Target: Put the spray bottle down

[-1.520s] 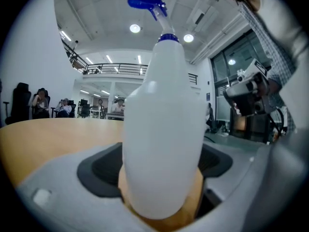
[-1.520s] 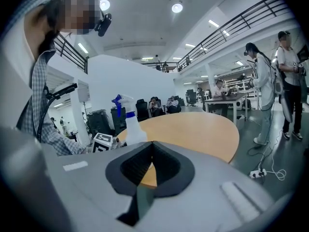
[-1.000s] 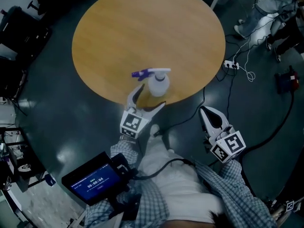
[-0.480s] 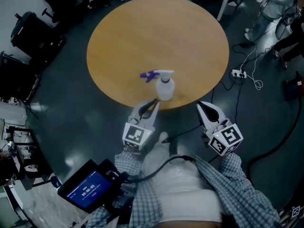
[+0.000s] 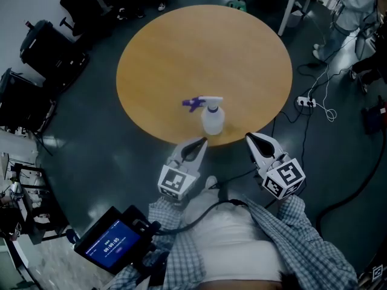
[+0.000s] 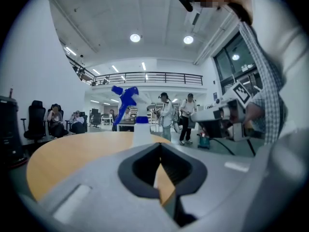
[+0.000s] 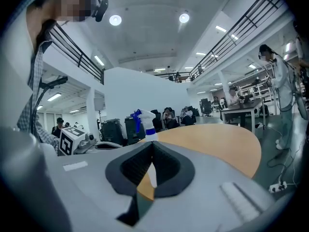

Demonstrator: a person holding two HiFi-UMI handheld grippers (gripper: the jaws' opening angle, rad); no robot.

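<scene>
The bottle (image 5: 213, 118) is standing upright on the round wooden tabletop (image 5: 181, 53), close to the edge nearest to the person. Its purple trigger is pointing to the left in the head view. Nothing is touching it.

The left gripper (image 5: 202, 141) is hovering just outside the tabletop edge, a little below and left of the bottle, near it but apart. Its jaws are pressing together at the tips and are holding nothing. In the left gripper view the closed tips (image 6: 160, 144) are pointing across the tabletop, and the bottle (image 6: 131, 105) is showing beyond them, slightly to the left.

The right gripper (image 5: 250, 138) is hanging to the right of the bottle, also at the tabletop edge and apart from it. Its jaws are closed too, with nothing between them. In the right gripper view the bottle (image 7: 146, 124) is standing beyond the joined tips (image 7: 152, 143), and the left gripper (image 7: 77, 140) is showing at the left side.

A tablet (image 5: 112, 241) with a blue screen is glowing at the lower left, beside the person's checked sleeve. A power strip (image 5: 305, 102) is lying on the dark floor (image 5: 91, 138) to the right of the tabletop.
</scene>
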